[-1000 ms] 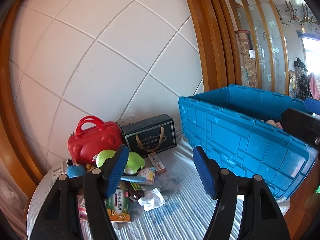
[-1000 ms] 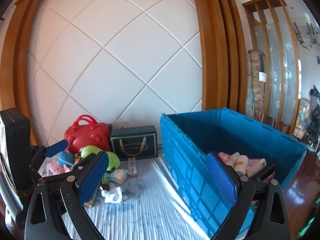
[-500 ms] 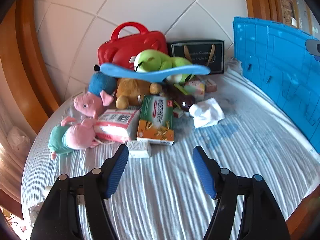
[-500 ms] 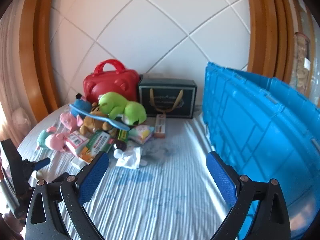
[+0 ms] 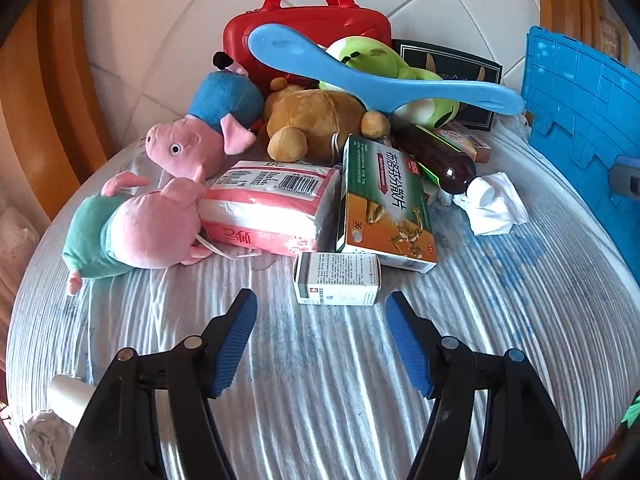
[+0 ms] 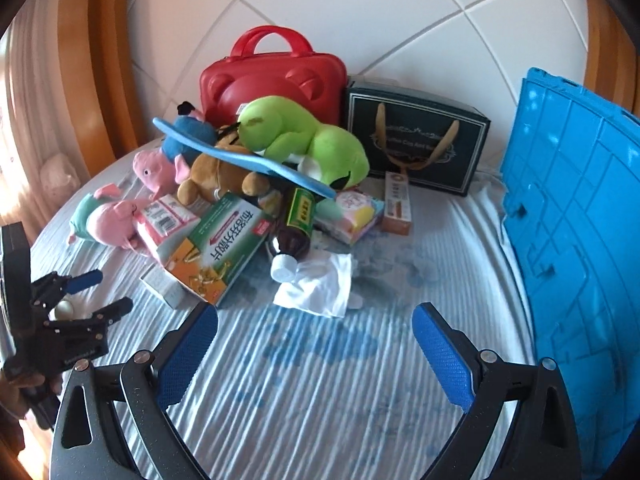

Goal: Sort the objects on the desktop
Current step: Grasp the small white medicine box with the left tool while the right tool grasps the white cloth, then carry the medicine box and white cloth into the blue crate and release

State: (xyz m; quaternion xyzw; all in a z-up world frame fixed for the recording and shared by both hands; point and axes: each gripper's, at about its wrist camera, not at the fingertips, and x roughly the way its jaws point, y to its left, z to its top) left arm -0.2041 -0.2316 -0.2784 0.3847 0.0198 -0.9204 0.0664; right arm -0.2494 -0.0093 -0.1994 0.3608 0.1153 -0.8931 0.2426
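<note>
Left gripper: black plastic arms w/ triangular cut-outs, silver pivot screws, blue ribbed pads on angled fingers.
Right gripper: same build; black frame, slotted arms, silver rivets, blue pads w/ fine dotted texture.
Left unit seen from right cam: black body, small printed label, blue-tipped fingers.

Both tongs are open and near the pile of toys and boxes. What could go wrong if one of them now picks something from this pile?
1. The long blue spoon rests across the green plush and could slide off if a toy below moves.
2. The dark bottle lies on its side with its cap on the white tissue; a push may roll it.
</note>
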